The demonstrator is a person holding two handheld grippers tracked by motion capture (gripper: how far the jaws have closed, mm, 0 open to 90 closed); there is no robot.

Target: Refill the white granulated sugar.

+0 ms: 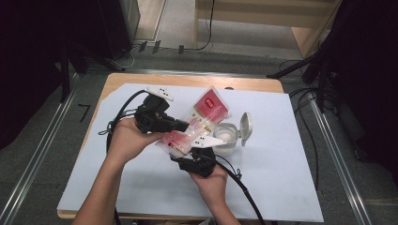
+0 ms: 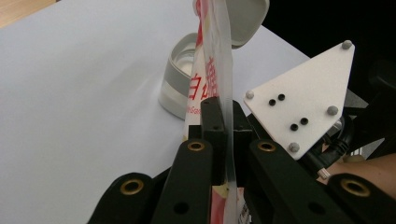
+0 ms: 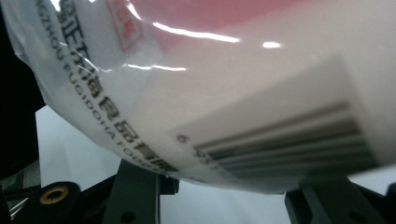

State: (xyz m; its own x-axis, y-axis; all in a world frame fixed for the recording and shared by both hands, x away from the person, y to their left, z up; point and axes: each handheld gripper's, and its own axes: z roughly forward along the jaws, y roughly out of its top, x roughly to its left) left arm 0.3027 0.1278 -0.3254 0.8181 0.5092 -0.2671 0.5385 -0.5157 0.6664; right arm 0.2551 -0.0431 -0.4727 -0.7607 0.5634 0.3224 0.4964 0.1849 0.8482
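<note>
Left gripper point(image 1: 180, 124): jaws clamped on pouch point(image 1: 199, 123) edge, steadying it | right gripper point(image 1: 199, 149): jaws hold pouch's base, tilting it toward open container point(image 1: 228, 137) beyond.

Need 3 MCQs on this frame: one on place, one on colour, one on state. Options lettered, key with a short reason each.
1. Where does the white container stand?
A. on the white sheet, beside the bag
B. on the bare floor
C. inside the bag

2. What colours is the bag?
A. green and yellow
B. red, pink and white
C. plain black

3. How is the container's lid?
A. screwed shut
B. lying apart on the table
C. flipped open, standing up at the rim

Key:
1 A: the high view shows it on the white sheet next to the bag.
2 B: red top, pink and white print.
3 C: the lid stands upright at the container's edge, the mouth uncovered.

The left gripper pinches the bag's thin edge; the right gripper holds its body.
</note>
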